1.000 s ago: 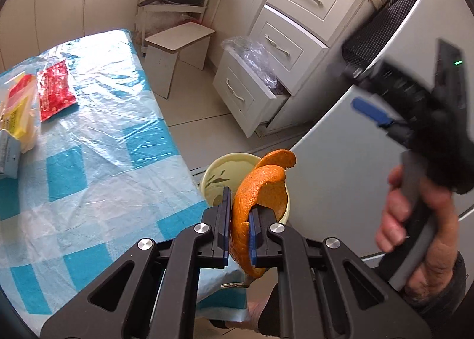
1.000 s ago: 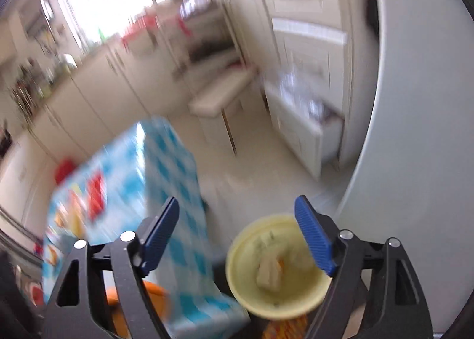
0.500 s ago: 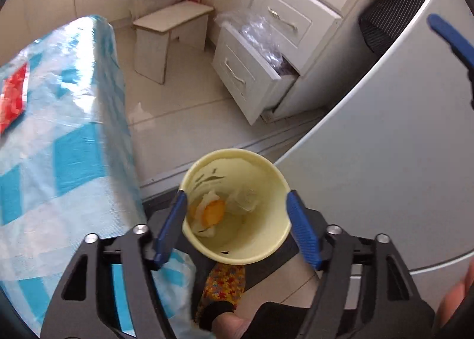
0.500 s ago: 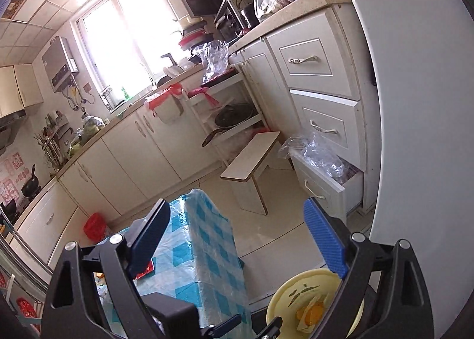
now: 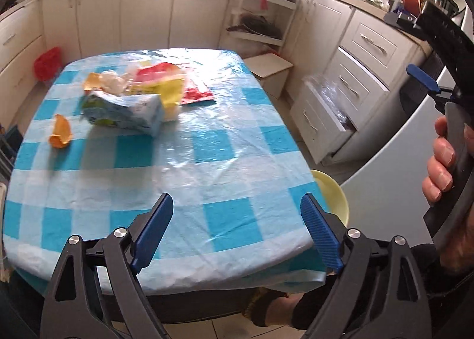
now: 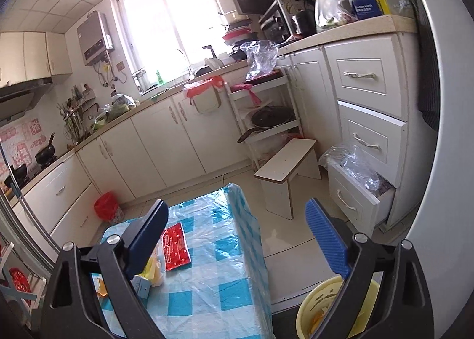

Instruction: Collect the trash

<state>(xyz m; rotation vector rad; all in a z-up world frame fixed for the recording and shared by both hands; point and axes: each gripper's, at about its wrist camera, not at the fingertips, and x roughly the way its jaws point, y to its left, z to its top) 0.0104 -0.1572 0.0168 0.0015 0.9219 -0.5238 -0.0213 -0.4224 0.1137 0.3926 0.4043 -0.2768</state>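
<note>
My left gripper point(image 5: 237, 202) hovers over the near edge of the blue checked table point(image 5: 207, 146), its jaws opening with nothing between them. Trash lies at the table's far left: an orange peel point(image 5: 60, 131), a blue-white packet point(image 5: 127, 113), crumpled tissue point(image 5: 114, 82), a yellow-red bag point(image 5: 160, 84) and a red wrapper point(image 5: 197, 93). The yellow bin point(image 5: 334, 193) stands on the floor by the table's right corner. My right gripper point(image 6: 237, 205) is raised beside the table, jaws opening and bare, with the bin point(image 6: 314, 303) below its right finger. A hand point(image 5: 444, 161) holds it.
A white fridge point(image 6: 438, 161) stands close on the right. An open drawer with a plastic bag point(image 6: 361, 188) and a white stool point(image 6: 287, 161) stand beyond the table. A red bag point(image 6: 105, 205) sits on the floor by the cabinets.
My left gripper let the orange peel go into the yellow bin, opened wide, and swung back over the table. My right gripper rose and its view steadied on the kitchen.
</note>
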